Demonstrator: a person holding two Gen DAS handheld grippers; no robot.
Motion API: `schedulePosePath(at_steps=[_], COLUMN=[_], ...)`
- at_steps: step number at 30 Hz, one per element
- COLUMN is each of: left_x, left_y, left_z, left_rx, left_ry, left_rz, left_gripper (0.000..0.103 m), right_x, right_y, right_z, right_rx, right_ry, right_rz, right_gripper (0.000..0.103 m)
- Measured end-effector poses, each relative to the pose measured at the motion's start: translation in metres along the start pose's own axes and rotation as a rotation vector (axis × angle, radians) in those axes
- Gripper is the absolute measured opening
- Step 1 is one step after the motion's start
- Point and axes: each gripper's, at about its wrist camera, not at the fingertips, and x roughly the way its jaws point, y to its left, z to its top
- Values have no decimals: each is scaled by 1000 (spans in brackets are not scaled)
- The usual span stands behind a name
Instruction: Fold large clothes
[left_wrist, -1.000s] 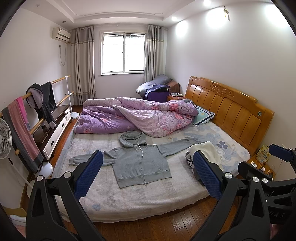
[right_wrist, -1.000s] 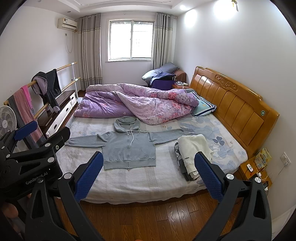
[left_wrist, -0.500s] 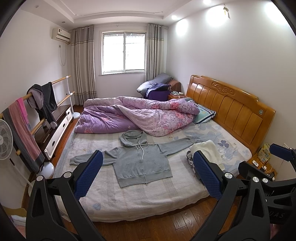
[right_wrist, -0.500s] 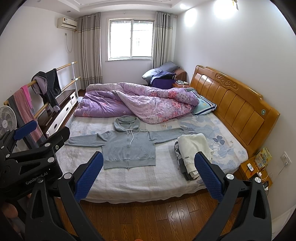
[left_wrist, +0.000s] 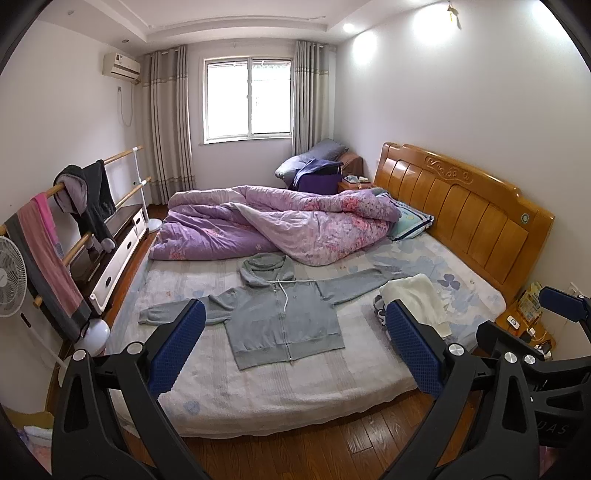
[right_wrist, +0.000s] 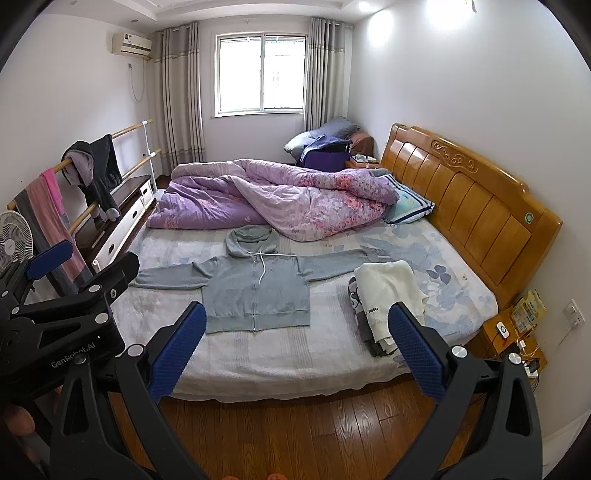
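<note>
Grey hoodie (left_wrist: 282, 317) is laid flat, front up, zip closed, on the bed (left_wrist: 258, 391), roughly centre, hem toward the near edge, hood toward the purple quilt (left_wrist: 280, 221). Both sleeves are spread out sideways.

Left gripper (left_wrist: 291, 350) and right gripper (right_wrist: 295, 354): fingers spread wide on both, nothing held, both well back from the bed over the wood floor.

Step judged: approach, no fold started. To be done well:
- 1 sleeve cuff to be pinched per gripper, sleeves laid across the chest first
- fabric to be gripped at the edge only, so the sheet under it is not caught
- the drawstring to be kept inside the fold
- hem then to be brought up to the hood, creases smoothed flat

A pile of folded clothes (right_wrist: 388, 295), cream piece on top, sits just right of the hoodie; the right sleeve ends near it, so snagging is a risk.

Containers: none seen in use. Nightstand (right_wrist: 517, 332) holds small items, too small to identify.
</note>
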Motion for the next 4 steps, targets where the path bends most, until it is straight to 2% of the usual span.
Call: schedulePosePath(at_steps=[4], left_x=[11], left_y=[1], left_z=[-4], left_rx=[11], left_ry=[23], left_rz=[1], left_gripper=[98], right_x=[10], right_y=[-8], right_z=[0], right_rx=[-1], right_ry=[22], right_rz=[3], right_gripper=[95])
